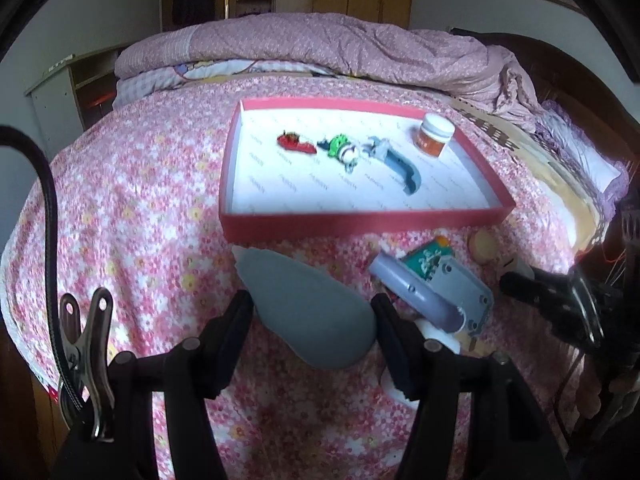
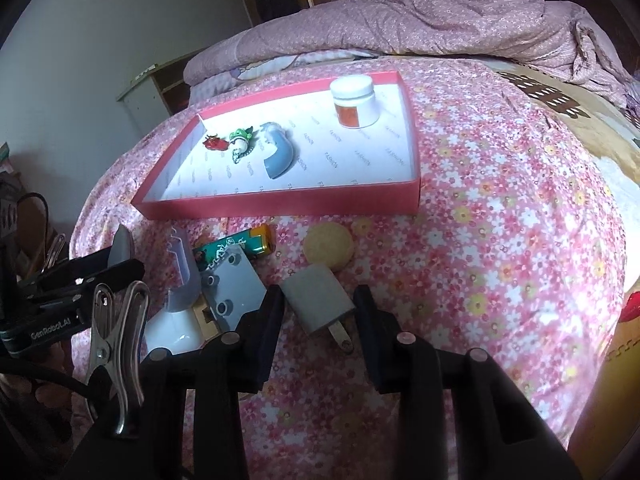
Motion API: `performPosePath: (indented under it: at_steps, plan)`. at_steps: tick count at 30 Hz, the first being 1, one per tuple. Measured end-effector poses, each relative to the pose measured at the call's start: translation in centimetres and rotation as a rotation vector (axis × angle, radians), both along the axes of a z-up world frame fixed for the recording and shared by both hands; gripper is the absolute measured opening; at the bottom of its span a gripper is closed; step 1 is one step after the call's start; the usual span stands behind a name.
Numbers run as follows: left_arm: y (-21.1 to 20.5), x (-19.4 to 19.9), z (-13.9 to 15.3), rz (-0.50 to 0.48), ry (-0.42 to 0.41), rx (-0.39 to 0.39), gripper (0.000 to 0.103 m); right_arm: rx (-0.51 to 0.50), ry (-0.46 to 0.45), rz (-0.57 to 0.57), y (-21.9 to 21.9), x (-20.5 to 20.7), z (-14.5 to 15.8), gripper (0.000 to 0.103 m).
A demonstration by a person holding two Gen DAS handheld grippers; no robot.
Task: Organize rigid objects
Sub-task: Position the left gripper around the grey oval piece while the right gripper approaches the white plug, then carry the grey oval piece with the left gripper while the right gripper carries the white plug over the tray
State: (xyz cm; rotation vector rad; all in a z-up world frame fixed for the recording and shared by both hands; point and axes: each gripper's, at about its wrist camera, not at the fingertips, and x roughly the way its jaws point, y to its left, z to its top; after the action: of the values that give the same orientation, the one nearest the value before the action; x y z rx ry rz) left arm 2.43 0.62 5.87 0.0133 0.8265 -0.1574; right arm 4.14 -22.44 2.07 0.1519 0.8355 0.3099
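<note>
A red tray (image 1: 360, 222) (image 2: 280, 204) on the flowered bedspread holds a red toy (image 1: 295, 143), a green and white keychain (image 1: 343, 151), a grey curved part (image 1: 400, 165) and a white jar (image 1: 435, 134) (image 2: 356, 100). My left gripper (image 1: 314, 320) is shut on a flat grey teardrop-shaped piece (image 1: 308, 316), held above the bed in front of the tray. My right gripper (image 2: 318, 314) is open around a grey block (image 2: 316, 302) with a wooden stick. Its fingers stand apart from the block.
In front of the tray lie a lilac tube on a grey plate (image 1: 440, 292) (image 2: 228, 284), a green battery (image 2: 240, 246), a round yellow disc (image 2: 329, 249) and a white piece (image 2: 176, 330). A rumpled pink quilt (image 1: 320, 44) lies behind.
</note>
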Motion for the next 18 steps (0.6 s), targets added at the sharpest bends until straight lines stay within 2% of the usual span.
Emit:
performPosePath:
  at_steps: [8,18]
  plan:
    - [-0.5,2.4,2.7,-0.031,-0.056,0.017,0.064,-0.008,-0.014,0.009,0.3,0.3,1.6,0.037]
    - [-1.1,6.3,4.9,-0.075,-0.07,0.046,0.064,-0.019,-0.057,0.003,-0.2,3.1,5.1,0.037]
